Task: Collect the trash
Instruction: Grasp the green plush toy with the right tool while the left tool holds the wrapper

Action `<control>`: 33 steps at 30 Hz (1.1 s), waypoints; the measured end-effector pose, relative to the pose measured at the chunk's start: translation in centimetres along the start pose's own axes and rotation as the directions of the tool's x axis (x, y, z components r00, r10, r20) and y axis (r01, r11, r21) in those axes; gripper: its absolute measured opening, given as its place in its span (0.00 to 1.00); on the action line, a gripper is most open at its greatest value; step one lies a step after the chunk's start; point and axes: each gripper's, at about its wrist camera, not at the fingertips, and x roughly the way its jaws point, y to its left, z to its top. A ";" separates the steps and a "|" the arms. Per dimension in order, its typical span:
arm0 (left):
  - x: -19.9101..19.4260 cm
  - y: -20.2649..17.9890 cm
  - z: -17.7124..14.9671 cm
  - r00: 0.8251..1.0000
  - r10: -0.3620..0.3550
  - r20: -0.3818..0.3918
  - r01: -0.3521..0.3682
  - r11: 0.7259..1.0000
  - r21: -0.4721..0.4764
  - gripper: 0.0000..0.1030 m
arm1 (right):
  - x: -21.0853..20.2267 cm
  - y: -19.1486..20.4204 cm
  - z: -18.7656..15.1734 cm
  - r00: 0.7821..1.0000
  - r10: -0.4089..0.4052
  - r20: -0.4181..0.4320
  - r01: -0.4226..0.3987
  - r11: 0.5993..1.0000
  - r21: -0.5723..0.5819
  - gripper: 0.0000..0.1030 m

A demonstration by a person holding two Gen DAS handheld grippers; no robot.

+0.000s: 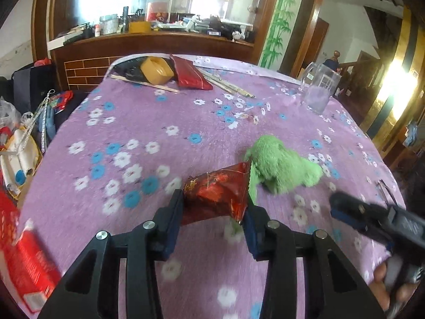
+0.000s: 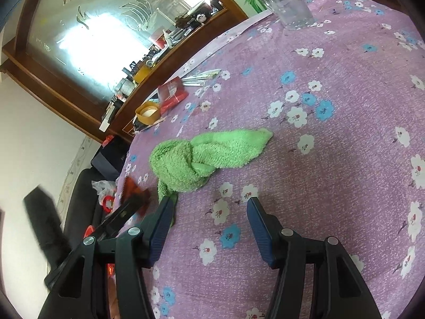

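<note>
Left wrist | hand-held grippers: 2 (image 1: 213, 212) (image 2: 209, 212) | red wrappers: 2 (image 1: 217, 196) (image 1: 190, 73) | green towel: 1 (image 1: 281, 166)

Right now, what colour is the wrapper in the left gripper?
Shiny red wrapper with gold print, clearest in the left wrist view.

A big table (image 1: 138, 122) wears a purple cloth with white and blue flowers. Behind it stands a brown wood shelf (image 1: 148, 40) full of small things, under a big shiny glass panel (image 2: 87, 26) with bright light on it. Green bamboo (image 1: 279, 26) is painted on the wall beside it. The wall (image 2: 29, 133) on the side is white. Warm yellow light (image 1: 393, 85) glows far off.
</note>
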 end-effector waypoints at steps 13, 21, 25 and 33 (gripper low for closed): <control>-4.0 2.1 -4.1 0.997 0.041 0.059 -0.042 0.999 0.020 0.39 | 0.9 2.5 0.4 0.999 -0.027 -0.039 0.027 1.000 0.013 0.72; -3.2 3.2 -3.8 0.996 0.036 0.085 -0.034 0.999 -0.027 0.39 | 4.2 5.6 2.8 0.993 -0.108 -0.046 0.109 0.994 0.018 0.77; -3.4 3.3 -3.8 0.992 0.070 0.107 -0.067 0.997 -0.034 0.39 | 6.7 5.9 3.8 0.986 -0.161 -0.053 0.163 0.986 0.038 0.77; -3.2 3.4 -3.7 0.991 0.090 0.102 -0.087 0.995 -0.039 0.39 | 8.7 7.3 3.7 0.972 -0.233 -0.003 0.232 0.970 -0.074 0.78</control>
